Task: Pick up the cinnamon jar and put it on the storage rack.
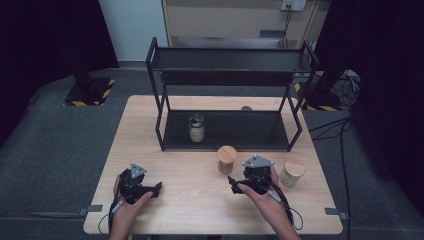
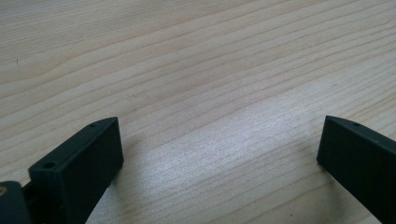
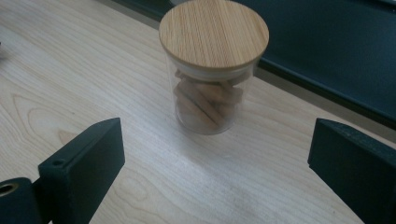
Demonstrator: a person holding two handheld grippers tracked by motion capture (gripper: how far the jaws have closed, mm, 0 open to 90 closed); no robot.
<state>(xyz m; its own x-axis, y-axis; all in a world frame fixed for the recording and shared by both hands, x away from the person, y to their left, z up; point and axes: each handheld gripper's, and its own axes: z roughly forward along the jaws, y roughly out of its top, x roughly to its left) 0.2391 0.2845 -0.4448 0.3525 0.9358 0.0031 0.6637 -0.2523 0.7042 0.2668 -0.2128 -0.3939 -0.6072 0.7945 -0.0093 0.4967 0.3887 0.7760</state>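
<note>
The right tool (image 3: 215, 154) has its jaws spread wide and lined up on the wood-lidded jar (image 3: 214, 70) standing just off the shelf rack's (image 1: 230, 130) front edge, looks set for a grab, while the left tool (image 2: 219, 154) idles spread over bare tabletop (image 2: 196, 70).

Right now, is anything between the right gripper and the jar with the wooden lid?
No. In the right gripper view, bare table lies between the open right gripper and the jar.
</note>
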